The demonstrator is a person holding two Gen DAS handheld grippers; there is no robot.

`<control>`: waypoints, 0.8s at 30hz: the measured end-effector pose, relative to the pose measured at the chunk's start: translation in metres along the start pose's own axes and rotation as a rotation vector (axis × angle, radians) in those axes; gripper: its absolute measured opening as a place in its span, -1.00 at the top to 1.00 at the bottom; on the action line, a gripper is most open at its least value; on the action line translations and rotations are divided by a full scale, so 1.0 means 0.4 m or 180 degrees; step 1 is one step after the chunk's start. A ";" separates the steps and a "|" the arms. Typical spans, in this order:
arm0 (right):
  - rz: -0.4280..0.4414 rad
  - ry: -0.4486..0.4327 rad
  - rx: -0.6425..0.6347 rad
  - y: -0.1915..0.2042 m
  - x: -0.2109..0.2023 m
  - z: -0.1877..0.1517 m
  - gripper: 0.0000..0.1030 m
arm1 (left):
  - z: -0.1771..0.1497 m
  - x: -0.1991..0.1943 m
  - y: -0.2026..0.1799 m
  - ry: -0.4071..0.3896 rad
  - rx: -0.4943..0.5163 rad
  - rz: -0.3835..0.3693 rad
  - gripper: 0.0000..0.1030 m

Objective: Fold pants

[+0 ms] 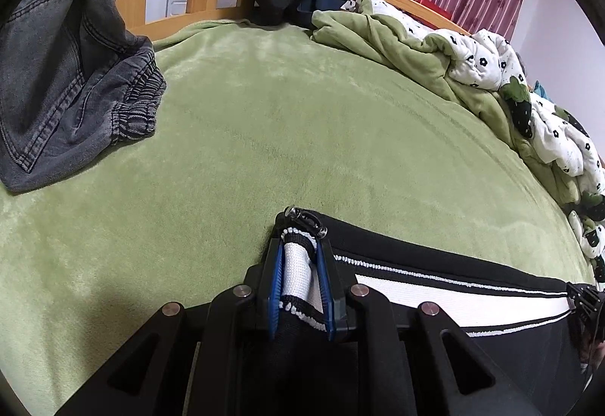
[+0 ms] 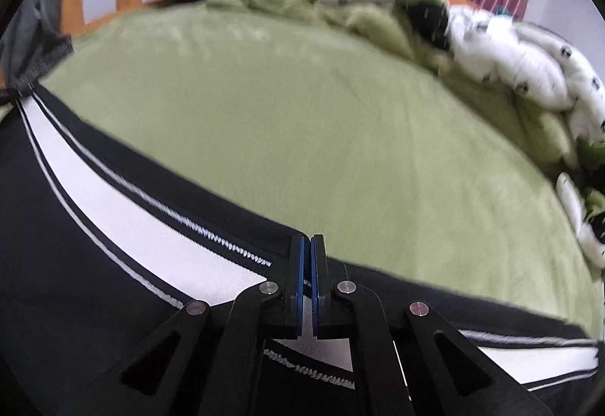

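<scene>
both tools (image 1: pixel 300 246) (image 2: pixel 311 246) clamp black pants (image 2: pixel 56 264) on green blanket (image 1: pixel 264 136).

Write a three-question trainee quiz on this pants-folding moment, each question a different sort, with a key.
1. True or false: the left gripper is shut on the black pants with the white side stripe.
2. What does the right gripper hold? A) the grey jeans B) the black pants' edge C) nothing
3. Fill in: the grey jeans lie on the ___ blanket.

Key: 1 true; 2 B; 3 green.
</scene>
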State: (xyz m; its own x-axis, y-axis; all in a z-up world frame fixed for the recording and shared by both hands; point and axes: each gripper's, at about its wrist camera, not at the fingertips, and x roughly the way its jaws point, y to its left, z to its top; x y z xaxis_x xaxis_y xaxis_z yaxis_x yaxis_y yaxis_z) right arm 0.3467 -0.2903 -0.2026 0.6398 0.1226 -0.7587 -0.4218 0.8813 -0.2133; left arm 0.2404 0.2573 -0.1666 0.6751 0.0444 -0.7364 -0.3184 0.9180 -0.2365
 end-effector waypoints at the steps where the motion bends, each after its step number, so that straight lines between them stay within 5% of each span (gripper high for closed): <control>1: -0.0026 -0.0033 0.0017 0.001 -0.002 0.002 0.93 | -0.003 0.000 -0.003 -0.0008 -0.0004 0.0000 0.66; 5: 0.0022 -0.0034 0.0233 -0.047 -0.041 0.017 0.54 | -0.003 -0.007 -0.006 -0.0043 -0.0032 -0.0024 0.63; 10: -0.0570 -0.0140 0.0644 -0.191 -0.125 -0.030 0.41 | -0.009 -0.056 -0.037 -0.0287 0.0147 -0.0037 0.63; 14: -0.0859 0.0385 0.1009 -0.279 -0.010 -0.103 0.43 | 0.001 0.016 -0.040 0.0019 0.0144 0.0227 0.57; 19: -0.1126 0.0316 0.1036 -0.255 -0.038 -0.078 0.39 | 0.015 0.010 0.015 0.0074 -0.0297 -0.0009 0.50; 24: -0.1000 0.0200 0.1244 -0.204 -0.115 -0.070 -0.11 | -0.012 -0.087 -0.009 -0.0088 -0.0133 0.0137 0.14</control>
State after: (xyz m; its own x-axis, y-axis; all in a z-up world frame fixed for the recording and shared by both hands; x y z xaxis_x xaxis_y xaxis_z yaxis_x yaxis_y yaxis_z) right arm 0.3334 -0.3806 -0.1676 0.6523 -0.1930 -0.7329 0.0647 0.9777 -0.1999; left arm 0.2149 0.2506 -0.1433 0.6781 0.0948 -0.7288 -0.3746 0.8978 -0.2317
